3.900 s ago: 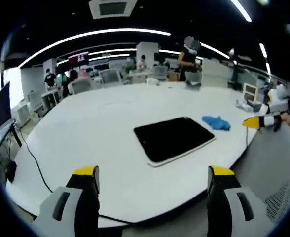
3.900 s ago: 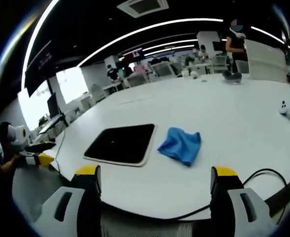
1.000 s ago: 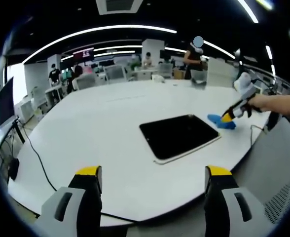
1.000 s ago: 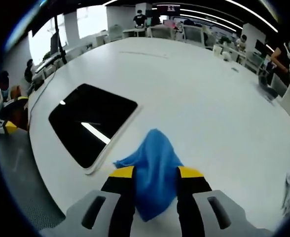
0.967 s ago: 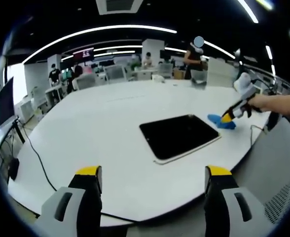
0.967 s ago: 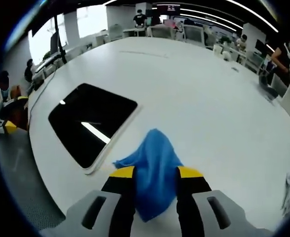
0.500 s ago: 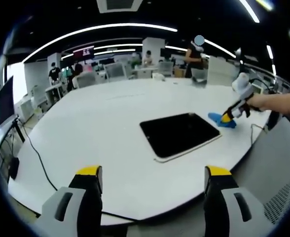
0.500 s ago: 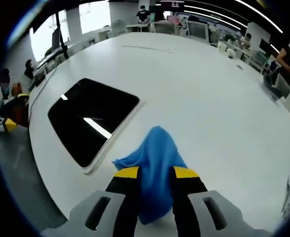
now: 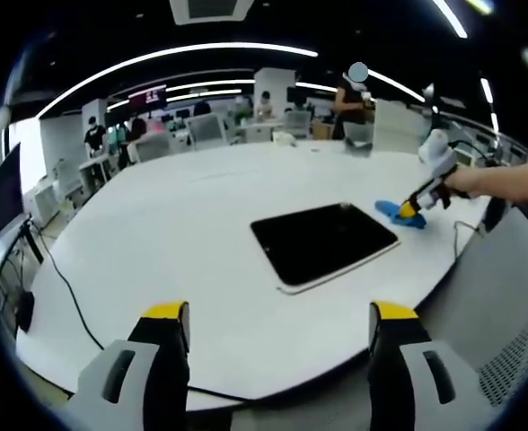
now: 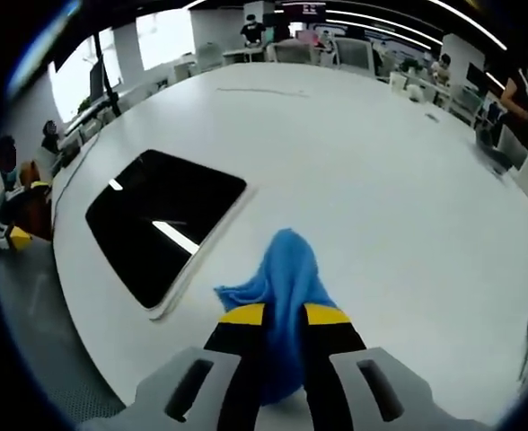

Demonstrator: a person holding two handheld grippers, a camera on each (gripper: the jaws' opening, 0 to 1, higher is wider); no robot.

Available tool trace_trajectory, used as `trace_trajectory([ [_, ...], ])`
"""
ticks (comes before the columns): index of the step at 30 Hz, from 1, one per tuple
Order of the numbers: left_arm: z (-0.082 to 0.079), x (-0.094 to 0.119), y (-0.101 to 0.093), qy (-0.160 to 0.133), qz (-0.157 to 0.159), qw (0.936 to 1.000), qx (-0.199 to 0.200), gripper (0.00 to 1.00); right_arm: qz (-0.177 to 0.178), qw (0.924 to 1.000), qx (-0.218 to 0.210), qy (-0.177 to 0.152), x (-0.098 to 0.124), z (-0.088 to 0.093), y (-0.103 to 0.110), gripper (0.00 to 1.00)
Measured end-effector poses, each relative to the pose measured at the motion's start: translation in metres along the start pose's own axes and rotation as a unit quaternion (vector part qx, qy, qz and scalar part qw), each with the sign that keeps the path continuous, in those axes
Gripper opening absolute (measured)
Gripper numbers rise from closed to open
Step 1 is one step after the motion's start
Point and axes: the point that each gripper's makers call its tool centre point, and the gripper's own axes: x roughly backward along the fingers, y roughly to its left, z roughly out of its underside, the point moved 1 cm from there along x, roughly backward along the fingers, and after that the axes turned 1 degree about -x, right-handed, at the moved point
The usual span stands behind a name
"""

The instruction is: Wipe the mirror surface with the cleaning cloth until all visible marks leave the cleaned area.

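Left gripper view: the left gripper (image 9: 279,337) stands with jaws wide apart and holds nothing, hovering off the near edge of the white tabletop (image 9: 174,233). The mirror (image 9: 323,242) lies flat ahead of it, a dark rectangle with a pale rim. Beyond the mirror's far corner, the right gripper (image 9: 409,207) meets the blue cleaning cloth (image 9: 399,216) on the tabletop.

Right gripper view: the right gripper (image 10: 284,316) has its jaws drawn narrow, pinching the cleaning cloth (image 10: 282,285) between them. The mirror (image 10: 162,221) lies forward and to the left of the cloth, just beside it but apart (no cloth overlaps the glass). The right gripper is the nearer one; the coming move must carry the cloth leftward onto the mirror
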Motion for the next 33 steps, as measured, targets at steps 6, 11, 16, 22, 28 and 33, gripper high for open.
trace_trajectory([
  [6,0.0007,0.001,-0.0011,0.001,0.004,1.0,-0.006,0.71,0.008,0.9999,0.011,0.006,-0.0015,-0.0018,0.0028,0.06],
  [11,-0.0011,0.0014,-0.0021,-0.004,0.008,0.9999,-0.006,0.64,0.015,0.9999,0.005,0.005,-0.0009,-0.0012,0.0027,0.06],
  [16,-0.0021,0.002,-0.0018,-0.008,0.008,0.9999,-0.004,0.62,0.018,0.9998,-0.001,0.003,-0.0003,-0.0008,0.0034,0.06],
  [22,-0.0044,0.0029,-0.0006,-0.016,0.004,0.9999,-0.002,0.59,0.019,0.9998,-0.003,0.005,-0.0001,-0.0006,0.0038,0.06],
  [28,-0.0043,0.0031,-0.0002,-0.017,0.003,0.9999,0.0,0.59,0.019,0.9998,-0.006,0.006,0.0002,-0.0004,0.0042,0.06],
  [33,-0.0037,0.003,-0.0006,-0.015,0.004,0.9999,0.0,0.59,0.022,0.9997,-0.003,0.006,0.0002,-0.0004,0.0041,0.06],
])
